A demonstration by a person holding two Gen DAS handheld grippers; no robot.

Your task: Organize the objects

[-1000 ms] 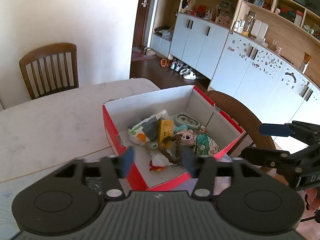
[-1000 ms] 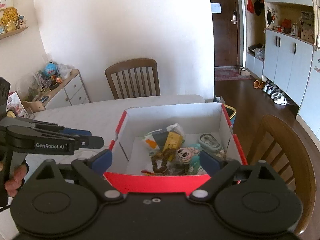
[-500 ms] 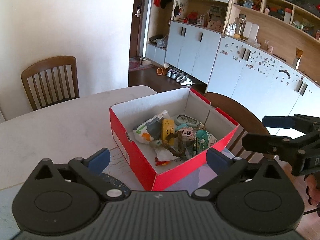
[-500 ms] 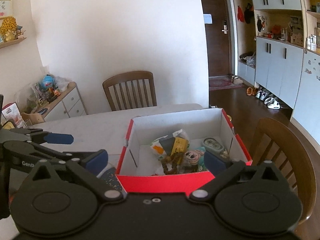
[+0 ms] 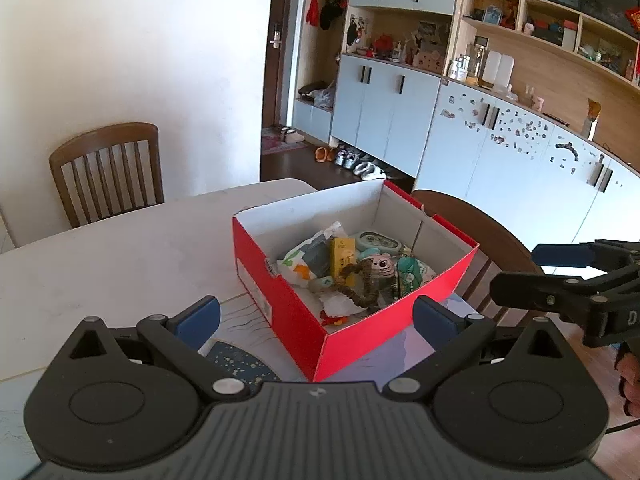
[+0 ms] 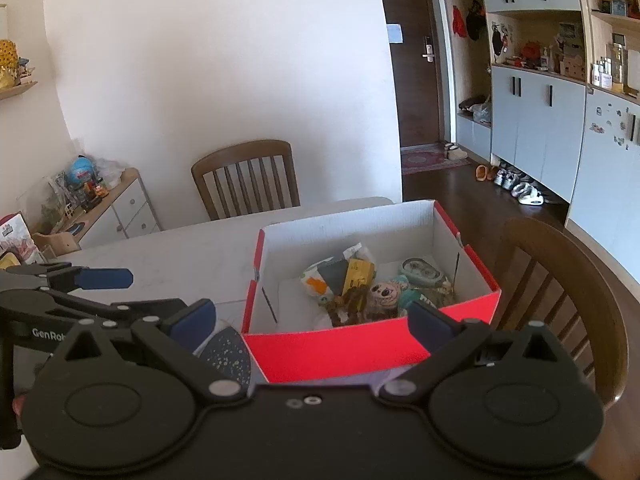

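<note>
the red box sits on the table, holding a yellow packet and a plush toy. left gripper and right gripper fingers are spread wide, empty, near the box.

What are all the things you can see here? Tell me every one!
shoebox: one, red outside, white inside, open, on the table
yellow box: one, in the shoebox
plush toy: one, grey-brown, in the shoebox
teal toy: one, in the shoebox
beaded string: one, brown, in the shoebox
table: one, whitish
chairs: two, brown wood, one at the far side, one beside the shoebox
cabinets: pale blue, along the wall
shoes: several, on the floor
left hand-held gripper: black, blue pads, open
right hand-held gripper: black, blue pads, open
</note>
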